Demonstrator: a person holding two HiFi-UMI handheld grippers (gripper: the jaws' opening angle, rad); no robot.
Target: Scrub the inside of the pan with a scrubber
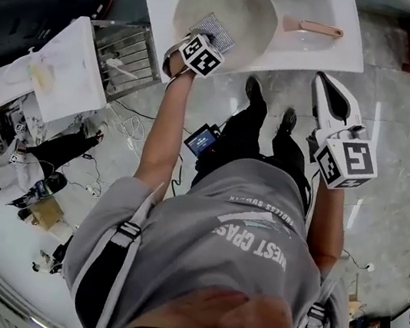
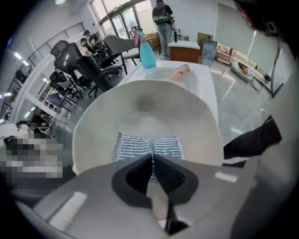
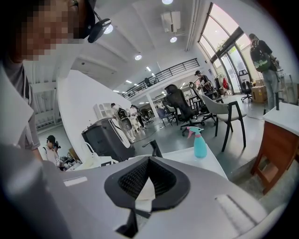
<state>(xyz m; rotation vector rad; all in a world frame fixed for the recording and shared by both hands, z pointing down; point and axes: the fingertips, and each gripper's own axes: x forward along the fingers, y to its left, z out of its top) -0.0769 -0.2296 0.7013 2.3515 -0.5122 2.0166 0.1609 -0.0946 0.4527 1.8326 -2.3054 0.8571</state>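
Note:
A round grey pan lies on the white table, its pinkish handle pointing right. My left gripper reaches over the pan's near rim, shut on a silver mesh scrubber. In the left gripper view the scrubber lies flat against the pan's inner wall, pinched at its near edge by the left gripper. My right gripper hangs off the table over the floor. In its own view the right gripper is shut with nothing in it.
A blue spray bottle stands at the table's far end. A wire rack and another white table stand to the left. Cables and a black device lie on the floor. A person crouches at the left. Office chairs stand beyond.

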